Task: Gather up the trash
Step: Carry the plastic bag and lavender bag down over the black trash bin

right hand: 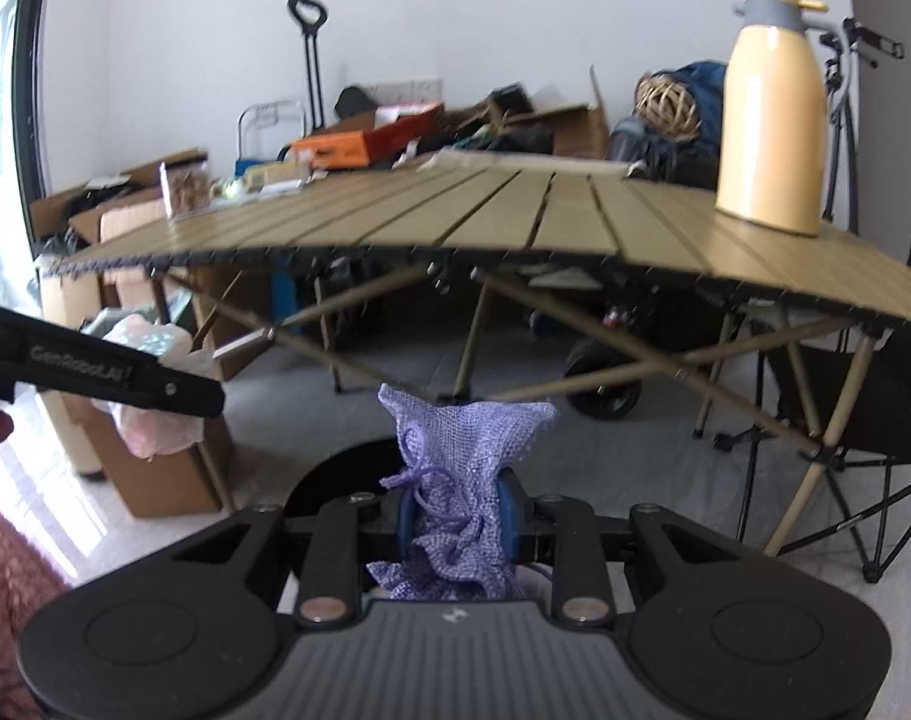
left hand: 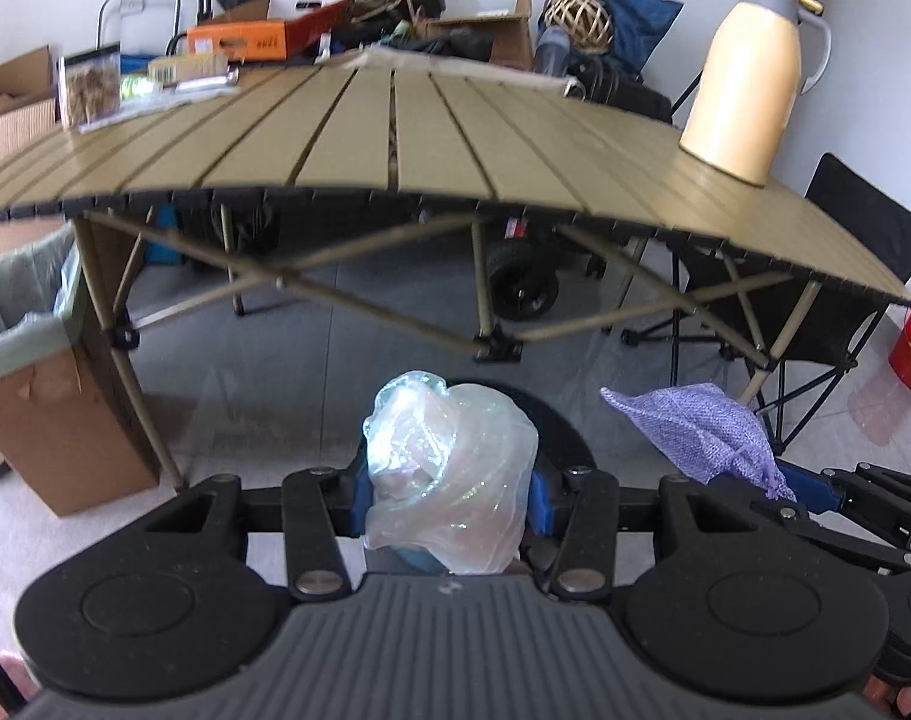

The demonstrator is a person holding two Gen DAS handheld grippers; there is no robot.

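My left gripper (left hand: 449, 501) is shut on a crumpled clear plastic bag (left hand: 449, 468), held in front of the table's near edge. My right gripper (right hand: 458, 516) is shut on a small purple mesh drawstring pouch (right hand: 461, 474). In the left wrist view the pouch (left hand: 695, 432) and the right gripper (left hand: 815, 495) show at the lower right. A cardboard box lined with a pale green bag (left hand: 29, 354) stands on the floor at the left, beside the table leg. In the right wrist view that box (right hand: 155, 450) is partly hidden behind my left gripper's arm (right hand: 107, 369).
A slatted olive folding table (left hand: 395, 138) fills the middle, its crossed legs below. On it stand a cream thermos jug (left hand: 749, 78) at the right and a snack packet (left hand: 89, 87) with wrappers at the far left. A black folding chair (left hand: 839, 312) sits right; boxes and bags crowd behind.
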